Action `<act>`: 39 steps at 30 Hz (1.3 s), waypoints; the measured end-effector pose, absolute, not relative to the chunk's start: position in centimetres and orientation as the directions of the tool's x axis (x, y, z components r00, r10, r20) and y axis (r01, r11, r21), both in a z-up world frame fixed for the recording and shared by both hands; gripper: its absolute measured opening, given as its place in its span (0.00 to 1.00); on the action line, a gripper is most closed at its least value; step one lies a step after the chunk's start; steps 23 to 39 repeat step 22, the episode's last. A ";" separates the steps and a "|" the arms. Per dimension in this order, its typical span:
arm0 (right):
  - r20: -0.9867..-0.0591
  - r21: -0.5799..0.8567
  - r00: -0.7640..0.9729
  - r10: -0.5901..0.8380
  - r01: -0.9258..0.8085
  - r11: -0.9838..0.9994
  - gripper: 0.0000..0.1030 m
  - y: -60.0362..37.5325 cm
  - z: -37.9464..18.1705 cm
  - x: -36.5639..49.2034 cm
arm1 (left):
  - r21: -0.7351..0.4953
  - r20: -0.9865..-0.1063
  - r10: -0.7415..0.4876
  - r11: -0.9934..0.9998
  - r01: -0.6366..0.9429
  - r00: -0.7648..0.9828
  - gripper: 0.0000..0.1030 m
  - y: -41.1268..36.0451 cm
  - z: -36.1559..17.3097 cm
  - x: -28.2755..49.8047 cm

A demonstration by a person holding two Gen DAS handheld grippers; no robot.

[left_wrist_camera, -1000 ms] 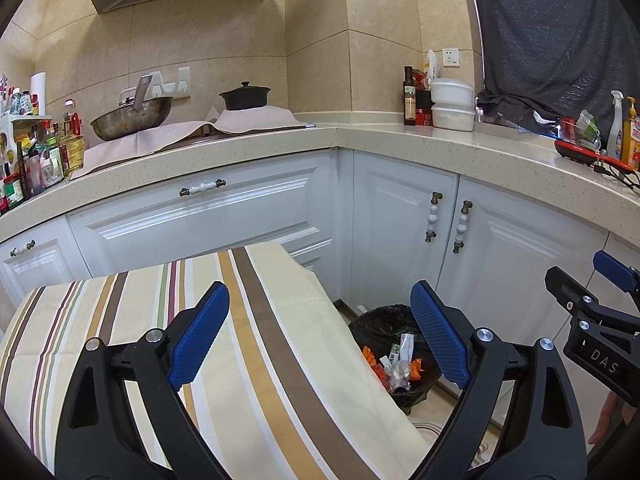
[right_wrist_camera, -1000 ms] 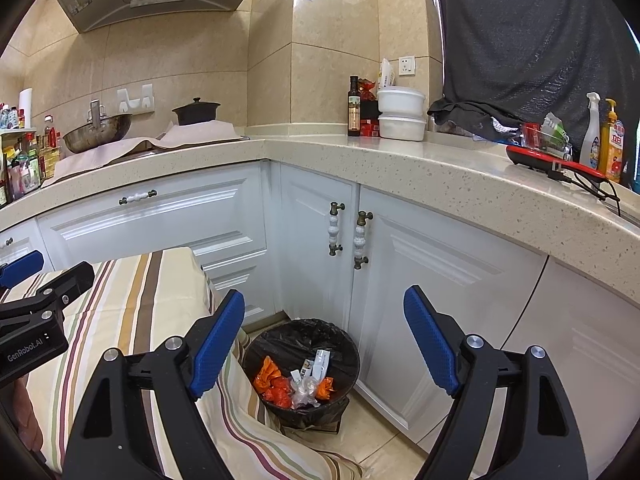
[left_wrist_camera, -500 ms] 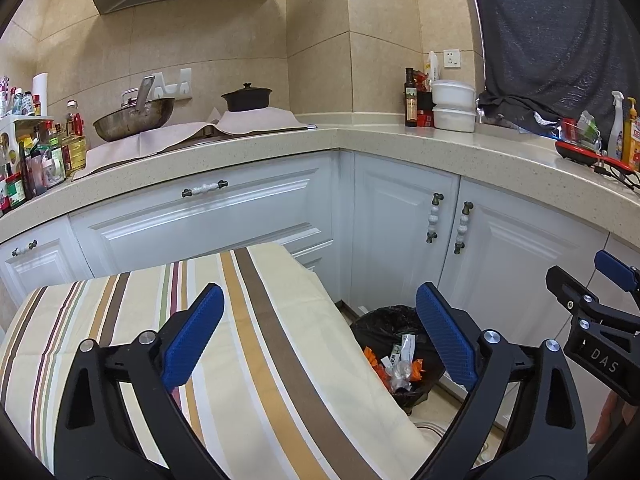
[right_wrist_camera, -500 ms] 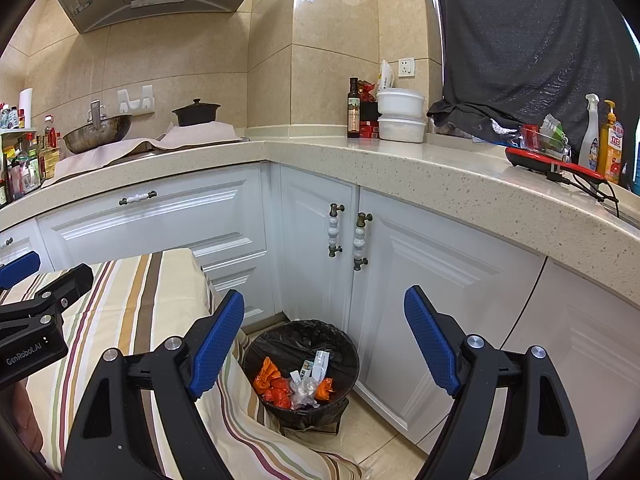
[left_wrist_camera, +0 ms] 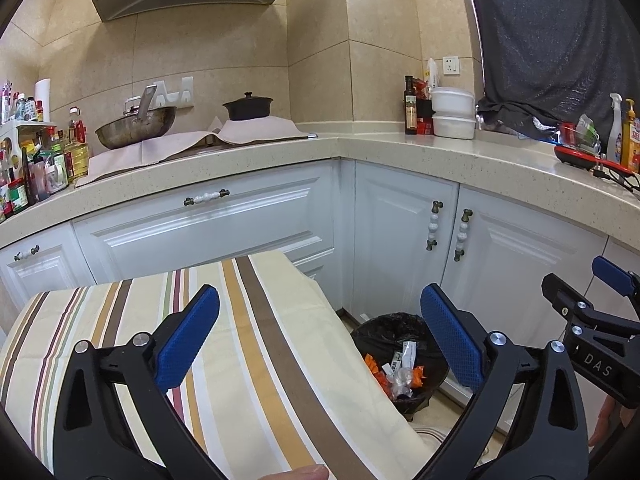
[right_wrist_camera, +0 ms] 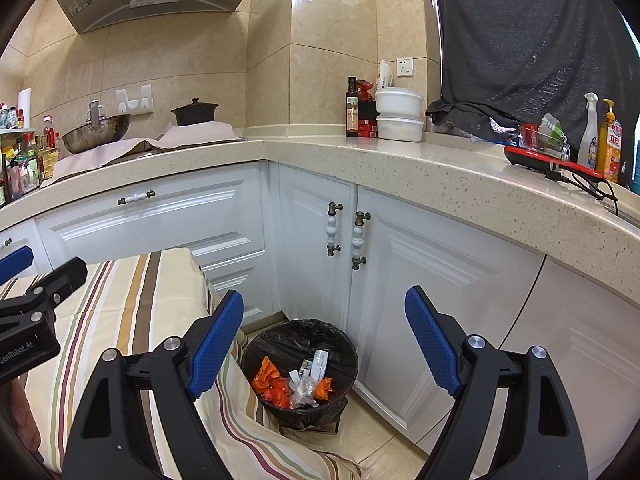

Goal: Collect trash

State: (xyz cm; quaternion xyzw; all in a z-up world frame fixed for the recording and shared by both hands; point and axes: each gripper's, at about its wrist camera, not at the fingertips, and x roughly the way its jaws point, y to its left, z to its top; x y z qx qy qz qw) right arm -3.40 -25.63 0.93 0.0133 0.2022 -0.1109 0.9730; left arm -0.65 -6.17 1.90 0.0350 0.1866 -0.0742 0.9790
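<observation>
A black-lined trash bin (right_wrist_camera: 300,330) stands on the floor in the cabinet corner, holding orange wrappers and clear plastic scraps (right_wrist_camera: 296,386). In the left wrist view the bin (left_wrist_camera: 400,322) shows past the table's edge. My left gripper (left_wrist_camera: 318,300) hovers over the striped tablecloth (left_wrist_camera: 260,340), its jaws opening with nothing between them. Above and in front of the bin, my right gripper (right_wrist_camera: 324,300) stands open and empty.
White cabinets (right_wrist_camera: 400,264) with beaded handles close in the corner behind the bin. The countertop (right_wrist_camera: 400,160) carries a bottle, white tubs, a red appliance with a cord, and spray bottles. A wok and a black pot sit on the left. A fingertip (left_wrist_camera: 300,472) shows at the bottom edge.
The left gripper's jaws have spread wider apart. Neither hand has moved, and the right gripper's jaws look the same.
</observation>
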 end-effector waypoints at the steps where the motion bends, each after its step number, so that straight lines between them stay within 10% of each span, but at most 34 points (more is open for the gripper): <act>1: -0.397 -0.019 0.893 -0.210 0.221 0.975 0.78 -25.6 0.9 -3.4 | 0.042 -0.369 -0.134 0.986 0.161 0.920 0.95 -6.2 1.9 -0.7; 39: -0.419 -0.020 0.893 -0.164 0.172 0.985 0.79 -24.1 0.1 -1.9 | -0.018 -0.440 -0.121 0.992 0.125 0.890 0.95 -3.2 1.0 1.7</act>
